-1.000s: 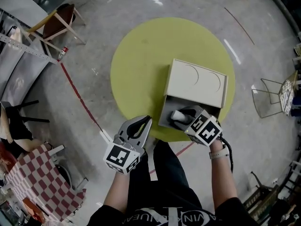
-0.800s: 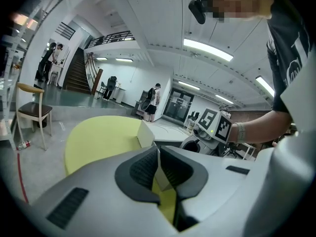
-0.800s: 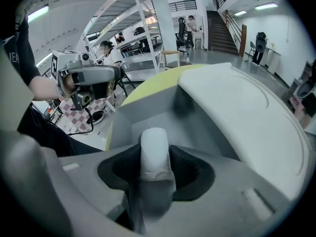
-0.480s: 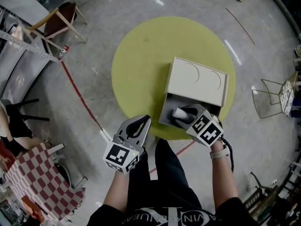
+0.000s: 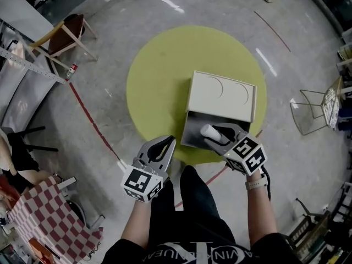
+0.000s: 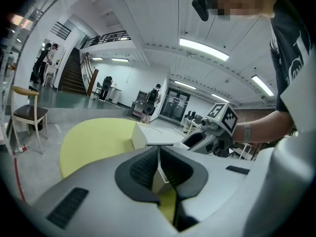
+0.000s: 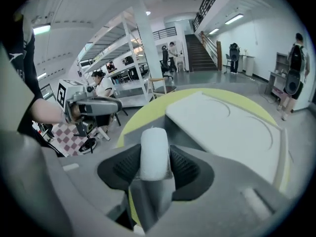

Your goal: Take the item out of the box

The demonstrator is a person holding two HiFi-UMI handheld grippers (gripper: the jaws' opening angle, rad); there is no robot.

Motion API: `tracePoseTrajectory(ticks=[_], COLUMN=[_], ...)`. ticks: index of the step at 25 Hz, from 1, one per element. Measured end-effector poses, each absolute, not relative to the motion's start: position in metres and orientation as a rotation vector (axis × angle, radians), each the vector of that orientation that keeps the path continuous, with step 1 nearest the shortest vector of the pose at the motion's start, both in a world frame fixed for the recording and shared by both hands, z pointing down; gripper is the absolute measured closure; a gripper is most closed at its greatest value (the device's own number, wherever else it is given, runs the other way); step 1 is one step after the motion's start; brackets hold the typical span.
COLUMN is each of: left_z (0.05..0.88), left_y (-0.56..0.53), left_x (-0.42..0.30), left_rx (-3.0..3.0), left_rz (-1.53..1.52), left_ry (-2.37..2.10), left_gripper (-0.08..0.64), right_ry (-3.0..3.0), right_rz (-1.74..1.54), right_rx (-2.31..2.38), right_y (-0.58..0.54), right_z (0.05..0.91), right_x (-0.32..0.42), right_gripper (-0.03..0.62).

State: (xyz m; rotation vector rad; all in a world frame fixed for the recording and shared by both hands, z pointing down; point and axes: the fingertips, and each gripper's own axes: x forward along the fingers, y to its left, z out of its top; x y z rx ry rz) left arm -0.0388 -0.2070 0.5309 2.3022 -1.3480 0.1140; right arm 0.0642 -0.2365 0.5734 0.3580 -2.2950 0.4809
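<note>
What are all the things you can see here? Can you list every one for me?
Table: 1, yellow-green, round, in the middle of the floor.
Box: 1, cream, on the table's near side, open toward the person.
Item: 1, white and rounded, at the box's opening.
Wooden chair: 1, brown seat, far upper left.
Wire chair: 1, pale, far right.
Checked cloth: 1, red and white, bottom left.
Left hand-held gripper: 1, grey, jaws together, empty, by the table's near edge.
Right hand-held gripper: 1, grey, jaws closed on the item.
</note>
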Motion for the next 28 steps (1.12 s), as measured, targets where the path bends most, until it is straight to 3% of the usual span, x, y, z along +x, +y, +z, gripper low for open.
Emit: tracePoseTrajectory(ticks=[15,28], left_z=[0.505,0.475], left_y=[-0.219,-0.227], left_x=[-0.020,0.000], left_rx=[2.396,2.467], left_rz=[0.124,0.111], left_ry=[-1.274,-1.220], left_gripper=[0.539,0.539], right_ry=[-2.491,-2.629], right_rz=[0.590,0.499], right_rx=[0.635,0.833], right_y=[-0.242,-0.238], right_z=[0.520,0.476], right_x=[0.096,0.113], right_gripper=[0.413,0.413])
